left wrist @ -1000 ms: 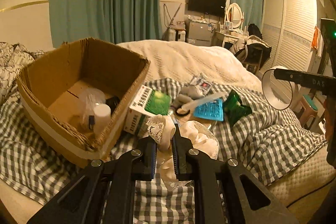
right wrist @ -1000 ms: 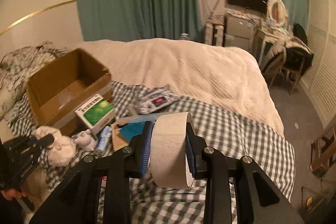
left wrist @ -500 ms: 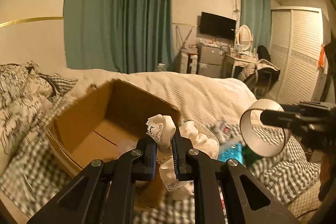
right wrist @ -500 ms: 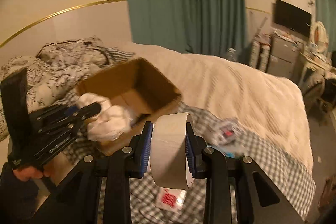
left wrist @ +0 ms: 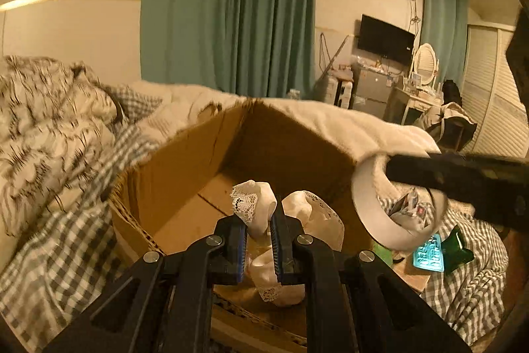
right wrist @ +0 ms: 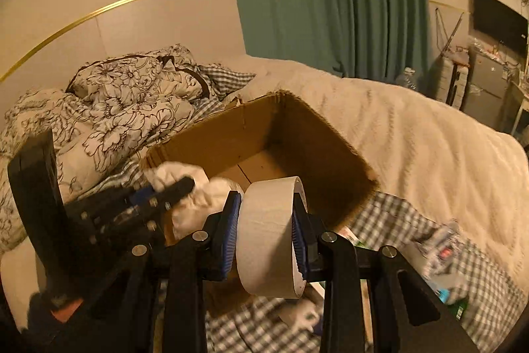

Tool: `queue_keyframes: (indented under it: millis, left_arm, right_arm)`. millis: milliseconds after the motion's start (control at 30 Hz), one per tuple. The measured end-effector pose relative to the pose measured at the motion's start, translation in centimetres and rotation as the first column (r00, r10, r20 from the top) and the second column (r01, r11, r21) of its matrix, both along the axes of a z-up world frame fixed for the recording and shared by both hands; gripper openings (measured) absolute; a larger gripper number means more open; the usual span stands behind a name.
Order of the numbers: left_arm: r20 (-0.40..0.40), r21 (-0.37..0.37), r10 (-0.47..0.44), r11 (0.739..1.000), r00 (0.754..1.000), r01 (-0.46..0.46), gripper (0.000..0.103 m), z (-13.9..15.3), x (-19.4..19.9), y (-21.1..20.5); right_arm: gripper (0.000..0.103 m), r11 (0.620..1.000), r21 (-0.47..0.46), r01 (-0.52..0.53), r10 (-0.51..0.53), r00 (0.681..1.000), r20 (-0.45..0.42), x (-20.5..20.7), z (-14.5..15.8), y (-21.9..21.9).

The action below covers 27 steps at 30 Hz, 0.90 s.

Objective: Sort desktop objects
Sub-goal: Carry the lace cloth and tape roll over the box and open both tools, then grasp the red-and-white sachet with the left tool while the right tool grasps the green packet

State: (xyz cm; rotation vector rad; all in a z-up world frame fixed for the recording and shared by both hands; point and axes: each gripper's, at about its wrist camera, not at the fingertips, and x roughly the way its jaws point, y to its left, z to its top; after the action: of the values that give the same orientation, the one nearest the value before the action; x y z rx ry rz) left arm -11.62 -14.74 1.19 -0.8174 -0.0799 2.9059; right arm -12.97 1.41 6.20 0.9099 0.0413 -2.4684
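**Left gripper** (left wrist: 258,245): jaws clamped narrow on a white lace-trimmed cloth (left wrist: 254,209). The bundle bulges above and below the blue-lined pads and hangs over the near edge of the cardboard box (left wrist: 185,161). In the right wrist view the same gripper (right wrist: 185,186) appears at the left, side-on, with the cloth (right wrist: 211,197) bunched at its tip over the box's near-left corner.

**Right gripper** (right wrist: 266,234): jaws closed against the two flat faces of a roll of white tape (right wrist: 267,237), roll upright, its outer band facing the camera. It is held in the air in front of the box (right wrist: 297,134), close to its near wall. In the left wrist view the tape (left wrist: 373,214) shows as an open ring at the right, just beside the box's right wall, with a black finger of the right gripper (left wrist: 456,174) crossing it.

**Cardboard box**: open-topped, brown, standing on a grey-and-white checked cover (left wrist: 66,253); the visible part of its floor is bare.

**Loose items, right of the box, on the checked cover**: a turquoise blister pack (left wrist: 428,253); a dark green glossy object (left wrist: 458,248) touching it; a crumpled silver packet with red marking (right wrist: 443,248), blurred.

**Surroundings**: floral-print duvet (right wrist: 125,108) heaped left of the box; cream blanket (right wrist: 413,134) behind it; teal curtains (left wrist: 228,15).
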Motion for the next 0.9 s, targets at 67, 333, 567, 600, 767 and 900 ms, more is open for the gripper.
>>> queue_keyframes:
  millis: [67,333,567,600,767,900]
  left_arm:
    - [0.005,-0.010,-0.002,1.000,1.000,0.002,0.015,-0.3,-0.1,0.3]
    - [0.046,-0.049,0.053,0.997,0.998,-0.051,0.088,0.0,0.3,1.1]
    - [0.020,0.012,-0.004,1.000,1.000,0.004,0.089,2.3,4.1,3.6]
    - [0.023,0.016,-0.017,1.000,1.000,0.016,0.089,2.4,4.6,4.3]
    - [0.090,0.034,-0.109,0.994,0.990,0.106,0.089,1.3,7.1,9.0]
    - [0.178,0.030,-0.147,0.989,0.973,0.144,0.089,-2.4,8.7,13.5]
  right_arm:
    - [0.029,1.000,-0.005,0.011,-0.011,1.000,0.009,-1.3,-0.4,-0.5]
    - [0.067,0.994,-0.063,0.091,-0.089,0.995,0.038,-1.7,-0.7,1.8]
    - [0.067,0.989,0.021,0.148,-0.147,0.989,-0.020,2.7,0.6,7.6]
    - [0.067,0.987,0.032,0.159,-0.158,0.987,-0.022,3.4,0.6,8.6]
    - [0.067,0.970,0.086,0.229,-0.227,0.974,-0.028,7.3,0.4,14.5]
    - [0.067,0.955,0.088,0.284,-0.284,0.959,-0.012,9.3,-1.1,19.6]
